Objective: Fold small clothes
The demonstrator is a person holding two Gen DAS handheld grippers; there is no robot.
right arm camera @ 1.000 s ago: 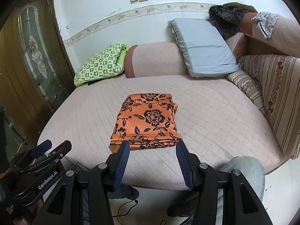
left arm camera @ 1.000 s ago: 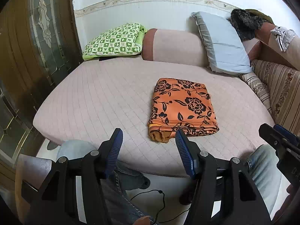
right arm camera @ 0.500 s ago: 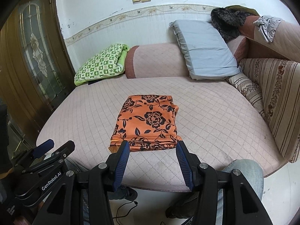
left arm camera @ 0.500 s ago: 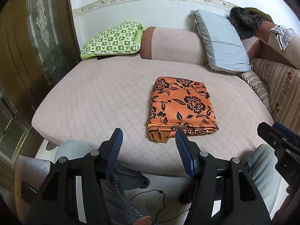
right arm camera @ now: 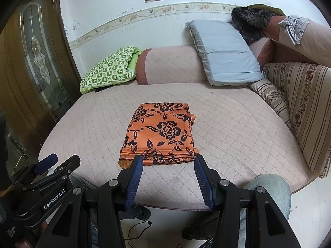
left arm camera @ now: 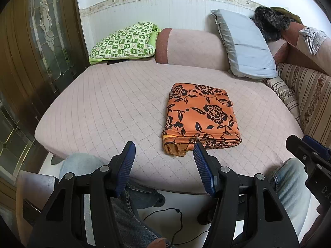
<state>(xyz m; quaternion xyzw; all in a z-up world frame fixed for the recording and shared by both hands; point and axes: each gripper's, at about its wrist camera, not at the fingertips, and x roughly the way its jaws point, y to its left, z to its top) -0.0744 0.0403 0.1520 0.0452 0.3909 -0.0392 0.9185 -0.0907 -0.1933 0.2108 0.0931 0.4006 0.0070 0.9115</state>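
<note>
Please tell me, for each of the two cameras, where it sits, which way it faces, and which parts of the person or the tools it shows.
Left wrist: sits on the left tool, faces the bed; the orange cloth lies ahead to the right; jeans and the right tool show.
Right wrist: sits on the right tool, faces the orange cloth straight ahead; jeans and the left tool show.
Shared: bed, cloth, green pillow, blue pillow.

Even, soft daylight, sharp focus throughout, heavy fisheye bending and dark vignetted corners in both views.
</note>
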